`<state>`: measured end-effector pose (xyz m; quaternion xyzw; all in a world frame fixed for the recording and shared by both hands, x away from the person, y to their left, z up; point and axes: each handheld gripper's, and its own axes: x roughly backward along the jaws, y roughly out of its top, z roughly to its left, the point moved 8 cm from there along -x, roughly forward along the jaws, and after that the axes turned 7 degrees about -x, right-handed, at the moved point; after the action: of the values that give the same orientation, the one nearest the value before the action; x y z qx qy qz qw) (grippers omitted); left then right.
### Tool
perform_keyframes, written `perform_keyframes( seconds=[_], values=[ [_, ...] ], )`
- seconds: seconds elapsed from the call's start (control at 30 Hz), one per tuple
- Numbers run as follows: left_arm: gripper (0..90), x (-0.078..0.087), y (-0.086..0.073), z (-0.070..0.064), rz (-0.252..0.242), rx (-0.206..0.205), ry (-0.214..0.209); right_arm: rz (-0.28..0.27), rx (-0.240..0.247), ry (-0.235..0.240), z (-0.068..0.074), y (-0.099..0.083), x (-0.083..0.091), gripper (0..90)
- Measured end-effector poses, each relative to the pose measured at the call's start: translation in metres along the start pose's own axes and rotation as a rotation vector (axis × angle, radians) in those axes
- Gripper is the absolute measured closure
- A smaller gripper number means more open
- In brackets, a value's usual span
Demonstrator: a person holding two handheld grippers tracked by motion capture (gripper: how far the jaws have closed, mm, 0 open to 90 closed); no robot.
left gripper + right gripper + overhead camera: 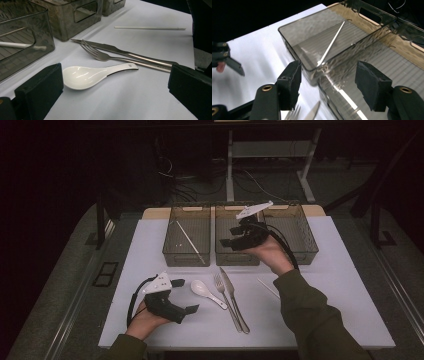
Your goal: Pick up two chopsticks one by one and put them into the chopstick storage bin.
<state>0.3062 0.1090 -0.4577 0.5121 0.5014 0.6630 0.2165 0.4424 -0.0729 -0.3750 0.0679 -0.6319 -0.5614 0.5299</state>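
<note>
White spoon (86, 76) between left hand-held gripper (185, 296) jaws spread apart, fork (100, 53) beside, right hand-held gripper (235, 240) agape over bins (240, 255)

fork (293, 111) and knife (312, 113) cut off by bottom edge

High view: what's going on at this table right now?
A person holds a two-jaw tool in each hand over a white table. The right tool is open and empty above the middle bin. The left tool is open near the white spoon, touching nothing. One white chopstick lies in the left bin; another chopstick, the fork and the knife lie loose on the table.
</note>
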Motion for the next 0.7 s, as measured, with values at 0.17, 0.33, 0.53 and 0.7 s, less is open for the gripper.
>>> perform_keyframes(
  seconds=[0.17, 0.33, 0.53, 0.7],
  values=[
    [0.0, -0.001, -0.001, 0.000, 0.004, -0.005, 0.001, -0.006, 0.003, 0.000, -0.002, -0.012, 0.017, 37.0],
    [0.0, -0.001, -0.001, 0.001, 0.005, -0.003, 0.003, -0.014, 0.002, 0.003, -0.006, -0.027, 0.031, 37.0],
    [0.0, -0.001, -0.002, 0.001, 0.011, -0.003, 0.004, -0.018, -0.014, -0.002, -0.012, -0.048, 0.045, 37.0],
    [0.0, -0.001, -0.002, 0.001, 0.012, -0.003, 0.005, -0.010, -0.026, -0.011, -0.014, -0.071, 0.053, 37.0]
  ],
)
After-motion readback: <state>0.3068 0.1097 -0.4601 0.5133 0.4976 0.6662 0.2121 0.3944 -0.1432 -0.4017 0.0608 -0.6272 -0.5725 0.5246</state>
